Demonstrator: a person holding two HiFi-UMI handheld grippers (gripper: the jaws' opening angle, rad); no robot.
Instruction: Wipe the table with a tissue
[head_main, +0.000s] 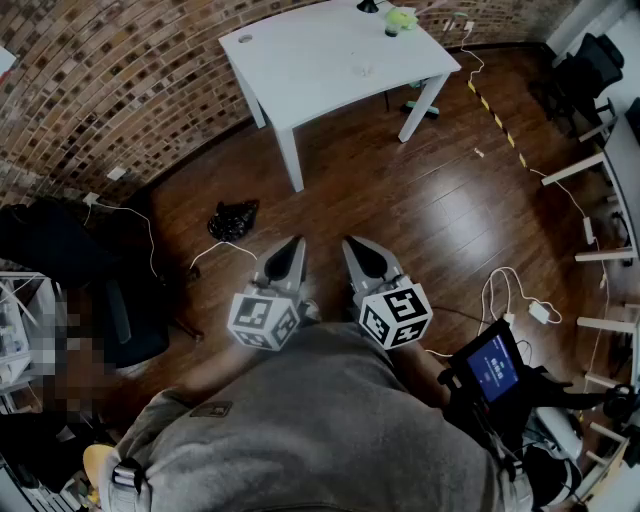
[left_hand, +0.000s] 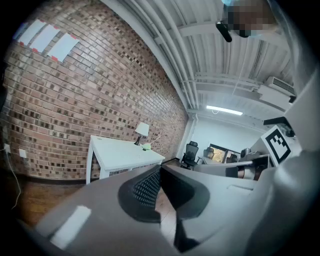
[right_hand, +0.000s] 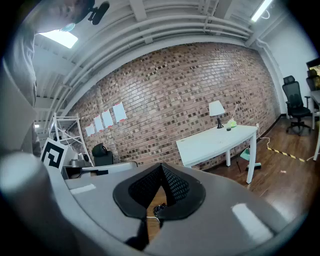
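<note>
Gripping nothing with left gripper (head_main: 296, 243), clenched tip to tip; same with right gripper (head_main: 352, 244), both low, close to body. Facing white table (head_main: 320, 60) well off, far side by brick wall. Cannot pick out tissue; only green object (head_main: 400, 18) at far right edge. Walk up first, unclench one gripper, pinch tissue by bunched middle.

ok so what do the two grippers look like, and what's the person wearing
The left gripper and right gripper look alike: pale grey shells that taper to a point, lined inside with black dimpled pads. Each carries a white cube printed with black square markers. The person wears a grey-brown top.
</note>
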